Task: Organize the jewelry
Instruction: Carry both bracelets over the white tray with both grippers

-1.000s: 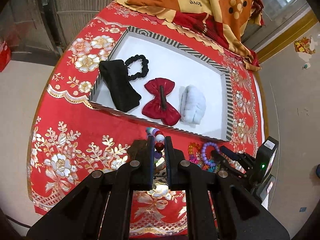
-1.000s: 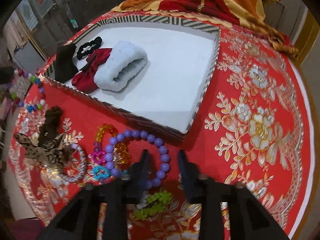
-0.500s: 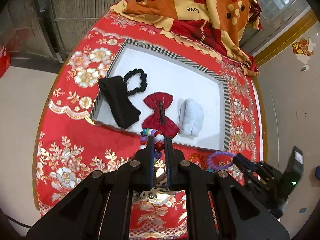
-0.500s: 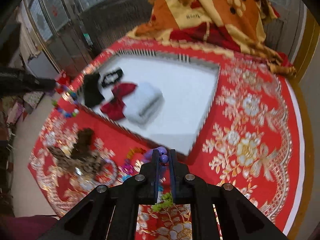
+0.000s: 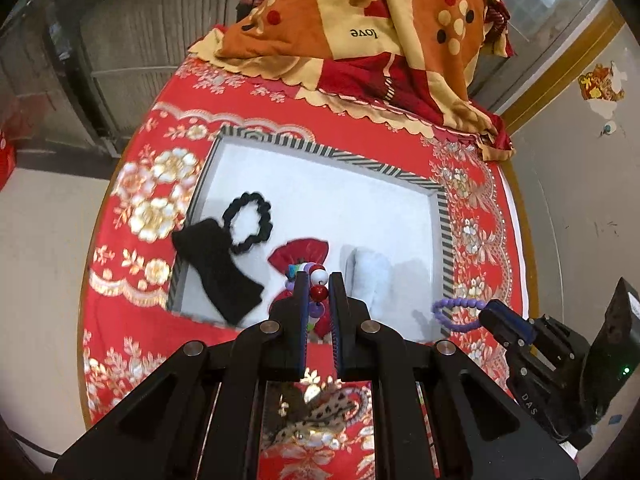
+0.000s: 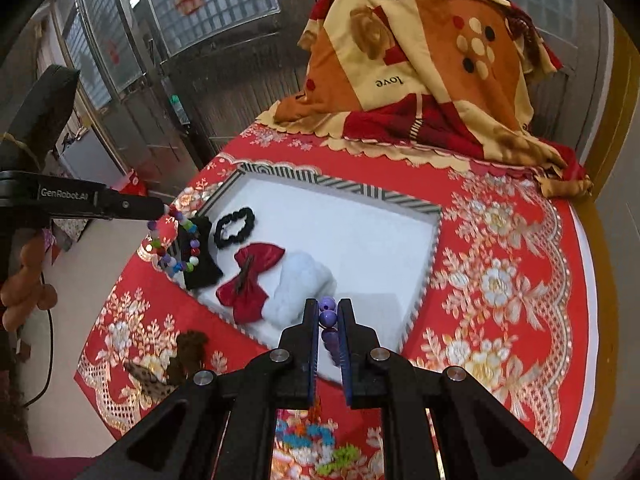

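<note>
My left gripper [image 5: 318, 286] has its jaws pinched narrow on a multicolour bead bracelet [image 5: 314, 276]; white and red beads show between the tips. From the right wrist view that bracelet [image 6: 176, 244] hangs as a loop below the left jaws, in the air above the tray's near left corner.

My right gripper [image 6: 329, 314] has its jaws closed narrow on a purple bead bracelet [image 6: 328, 316], two beads showing at the tips. From the left wrist view this bracelet [image 5: 456, 314] dangles from the right jaws over the tray's near right corner.

The tray [image 5: 442, 216], striped rim and white floor, sits on the bench under a red floral cloth [image 6: 500, 280]. Inside it, left to right: a black band [image 5: 218, 268], a black scrunchie [image 5: 248, 229] touching the band's far end, a red bow [image 6: 250, 280], and a pale fluffy band [image 6: 302, 292] just beside the bow.

On the cloth near the tray lie a leopard-print bow [image 5: 320, 412] with a brown item [image 6: 190, 354] beside it, and a blurred cluster of coloured pieces [image 6: 316, 440] under my right jaws.

An orange blanket [image 6: 420, 72] is heaped at the far end.
</note>
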### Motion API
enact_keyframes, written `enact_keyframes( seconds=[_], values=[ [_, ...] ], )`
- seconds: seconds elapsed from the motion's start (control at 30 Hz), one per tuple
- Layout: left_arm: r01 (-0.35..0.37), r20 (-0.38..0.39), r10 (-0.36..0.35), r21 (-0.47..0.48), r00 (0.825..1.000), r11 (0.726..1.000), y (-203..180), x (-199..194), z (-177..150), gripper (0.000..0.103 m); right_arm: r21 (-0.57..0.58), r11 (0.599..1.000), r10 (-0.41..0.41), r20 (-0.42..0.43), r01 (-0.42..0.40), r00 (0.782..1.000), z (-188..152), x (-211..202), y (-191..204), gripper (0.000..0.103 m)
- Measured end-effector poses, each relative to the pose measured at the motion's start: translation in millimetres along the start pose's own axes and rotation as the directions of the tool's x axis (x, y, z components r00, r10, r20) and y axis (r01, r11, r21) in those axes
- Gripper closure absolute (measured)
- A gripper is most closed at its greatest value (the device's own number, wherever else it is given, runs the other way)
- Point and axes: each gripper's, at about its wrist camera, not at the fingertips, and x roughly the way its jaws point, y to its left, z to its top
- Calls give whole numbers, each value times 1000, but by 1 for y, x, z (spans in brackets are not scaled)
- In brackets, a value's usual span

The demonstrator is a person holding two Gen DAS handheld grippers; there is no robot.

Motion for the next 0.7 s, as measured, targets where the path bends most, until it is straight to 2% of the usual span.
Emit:
enact_keyframes(
  seconds=[0.37,0.57,0.7],
  values=[
    [-7,-45,9,44,999,999,-8,51,51,95,2,1000,22,-19,-22,1000,50,48,9,95],
    [-9,-66,11,28,998,1000,6,84,87,95,18,999,47,-58,-46,997,71,86,16,94],
    [-41,-78,42,14,996,999,24,106,103,95,42,997,71,-73,-68,995,87,109,13,95]
  ],
)
